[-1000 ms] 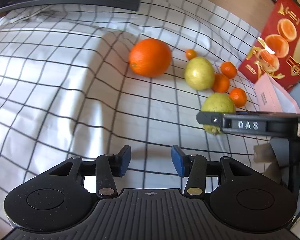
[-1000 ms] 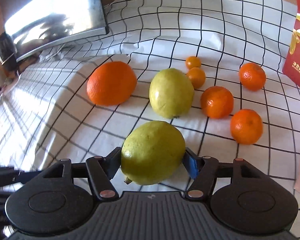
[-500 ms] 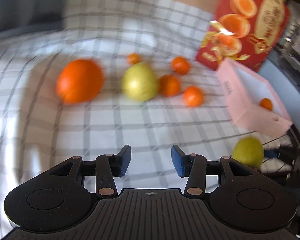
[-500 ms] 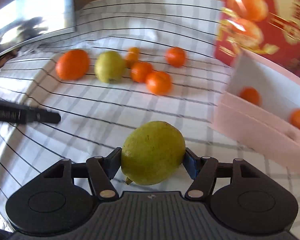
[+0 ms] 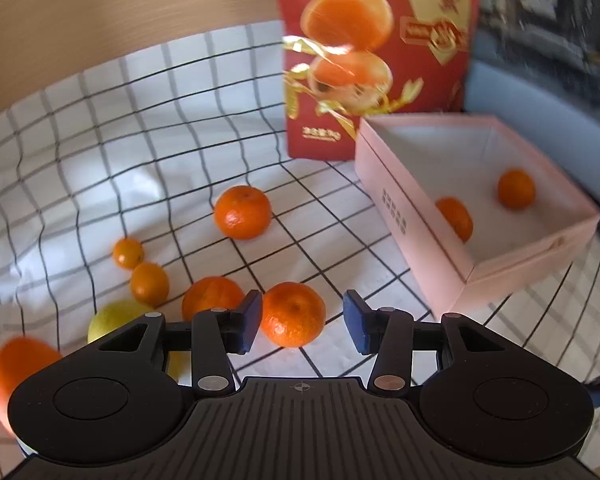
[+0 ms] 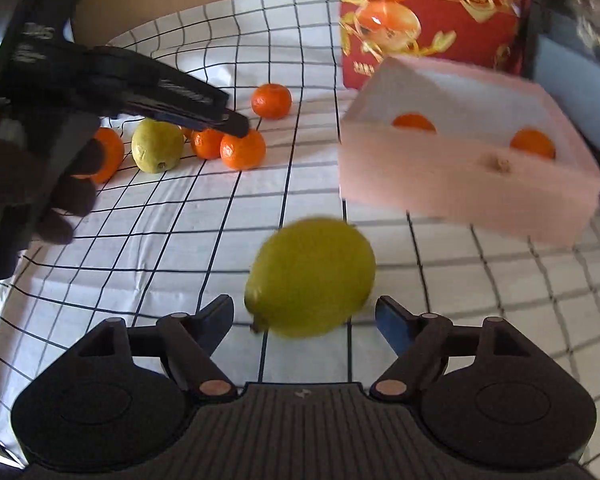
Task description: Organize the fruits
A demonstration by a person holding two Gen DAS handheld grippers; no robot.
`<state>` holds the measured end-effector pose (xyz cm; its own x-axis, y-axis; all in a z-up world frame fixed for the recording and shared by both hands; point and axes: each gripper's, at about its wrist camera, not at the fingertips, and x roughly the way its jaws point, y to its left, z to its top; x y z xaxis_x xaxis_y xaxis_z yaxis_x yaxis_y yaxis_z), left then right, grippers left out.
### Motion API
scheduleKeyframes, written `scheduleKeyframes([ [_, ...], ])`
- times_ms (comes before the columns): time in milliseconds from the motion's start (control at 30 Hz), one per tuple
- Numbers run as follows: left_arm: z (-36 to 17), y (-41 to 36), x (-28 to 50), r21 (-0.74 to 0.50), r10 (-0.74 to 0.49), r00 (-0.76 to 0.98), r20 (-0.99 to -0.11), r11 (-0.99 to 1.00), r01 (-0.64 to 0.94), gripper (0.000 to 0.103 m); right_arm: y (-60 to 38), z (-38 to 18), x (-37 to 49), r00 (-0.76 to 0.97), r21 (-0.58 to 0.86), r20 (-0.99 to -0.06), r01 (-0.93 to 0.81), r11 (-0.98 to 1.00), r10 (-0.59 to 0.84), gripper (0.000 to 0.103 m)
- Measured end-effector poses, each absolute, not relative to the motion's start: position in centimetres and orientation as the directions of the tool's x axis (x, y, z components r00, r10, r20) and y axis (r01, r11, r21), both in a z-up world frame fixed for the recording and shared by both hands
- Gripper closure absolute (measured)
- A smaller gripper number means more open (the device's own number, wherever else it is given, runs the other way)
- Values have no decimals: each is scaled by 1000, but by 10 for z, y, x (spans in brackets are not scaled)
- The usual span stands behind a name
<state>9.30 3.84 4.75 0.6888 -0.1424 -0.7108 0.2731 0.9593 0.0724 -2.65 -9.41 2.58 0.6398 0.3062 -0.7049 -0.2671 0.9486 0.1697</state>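
Observation:
My right gripper [image 6: 304, 320] has its jaws opening. A blurred yellow-green fruit [image 6: 312, 276] sits just ahead of them on the checked cloth, with a gap at each pad. Behind it stands the pink box [image 6: 460, 184], holding two tangerines. My left gripper [image 5: 302, 326] is open around a tangerine [image 5: 292, 314]. The left pad is close against the fruit and the right pad is well apart from it. In the right wrist view, the left gripper [image 6: 236, 124] hangs over that tangerine [image 6: 243, 149].
More fruit lies to the left: a second yellow-green fruit [image 5: 112, 316], a big orange [image 5: 16, 368], tangerines [image 5: 242, 212] and small oranges [image 5: 149, 284]. A red printed bag [image 5: 372, 60] stands behind the pink box [image 5: 416, 216]. A gloved hand [image 6: 60, 184] holds the left gripper.
The right gripper carried the yellow-green fruit toward the pink box, then its jaws spread and let it go. The left gripper swung right, bringing a tangerine between its fingers.

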Motion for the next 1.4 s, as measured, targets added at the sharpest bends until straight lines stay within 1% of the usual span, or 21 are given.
scheduleKeyframes([
  [33, 45, 35, 93, 100, -128, 690, -713, 954, 281, 53, -95, 25, -29, 649, 164, -700, -261, 951, 299, 20],
  [100, 37, 29, 95, 138, -101, 685, -721, 948, 285, 50, -93, 23, -35, 663, 138, -691, -270, 953, 287, 20],
  [167, 33, 24, 96, 190, -65, 696, -716, 940, 284, 51, -89, 21, -39, 675, 95, -686, -286, 954, 271, 19],
  [300, 30, 25, 100, 222, -43, 696, -716, 932, 287, 51, -79, 14, -46, 710, 12, -665, -297, 955, 230, 14],
  [367, 30, 25, 103, 231, -47, 703, -710, 927, 294, 52, -82, 11, -45, 718, 28, -658, -280, 960, 229, 7],
  [433, 30, 24, 104, 239, -48, 704, -708, 922, 303, 52, -84, 10, -45, 722, 27, -653, -280, 960, 229, 5],
  [500, 31, 23, 106, 252, -37, 702, -711, 919, 303, 56, -84, 10, -45, 725, 27, -649, -280, 960, 230, 4],
  [600, 31, 24, 105, 252, -39, 698, -715, 917, 309, 57, -85, 9, -46, 728, 26, -646, -280, 960, 230, 3],
  [833, 47, 43, 68, 135, -119, 705, -699, 947, 293, 58, -85, 8, -46, 729, 26, -644, -281, 959, 231, 3],
  [967, 50, 56, 31, 47, -161, 676, -719, 959, 279, 58, -84, 8, -46, 728, 26, -645, -283, 959, 232, 3],
  [1067, 41, 64, 6, 3, -159, 633, -758, 969, 246, 58, -85, 9, -46, 725, 26, -648, -288, 957, 235, 2],
  [1167, 42, 71, -12, -30, -159, 638, -754, 978, 208, 58, -83, 9, -45, 720, 25, -652, -293, 956, 238, 0],
  [1400, 40, 80, -16, -104, -170, 643, -747, 985, 139, 58, -81, 11, -40, 699, 28, -676, -292, 956, 233, 0],
])
